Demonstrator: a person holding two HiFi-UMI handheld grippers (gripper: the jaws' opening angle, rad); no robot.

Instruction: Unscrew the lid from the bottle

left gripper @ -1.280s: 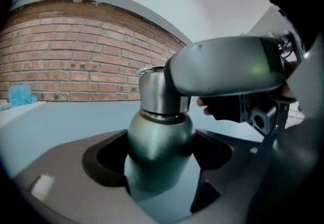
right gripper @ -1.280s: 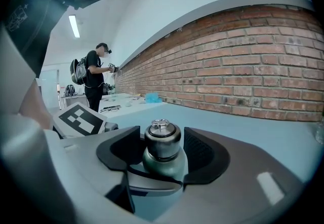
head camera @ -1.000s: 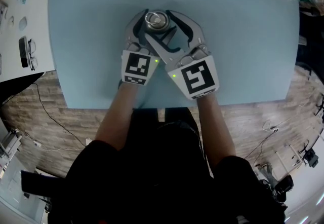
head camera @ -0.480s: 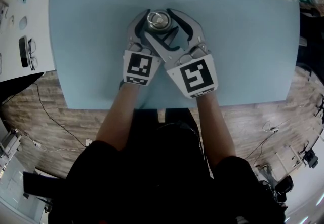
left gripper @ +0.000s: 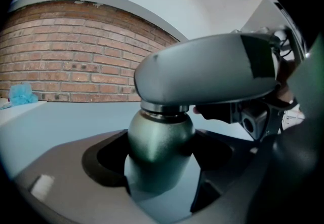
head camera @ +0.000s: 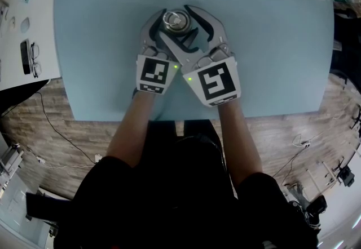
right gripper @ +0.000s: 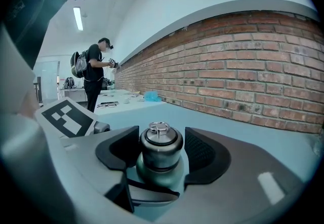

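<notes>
Two grippers meet at one upright bottle point(left gripper: 159, 149) on the table point(head camera: 271, 45).
The left gripper point(left gripper: 162, 159) has its fingers clamped on the bottle's green body. The right gripper point(right gripper: 161, 152), crossing above it, holds its fingers spread wide, just clear of the lid point(right gripper: 160, 142) on either side. The lid sits centred between them, its axis vertical, so closing in and twisting about that axis looks next.

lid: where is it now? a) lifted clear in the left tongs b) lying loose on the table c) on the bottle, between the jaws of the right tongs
C: in the right gripper view the lid sits on the neck of the bottle, between the jaws of the right tongs.
</notes>
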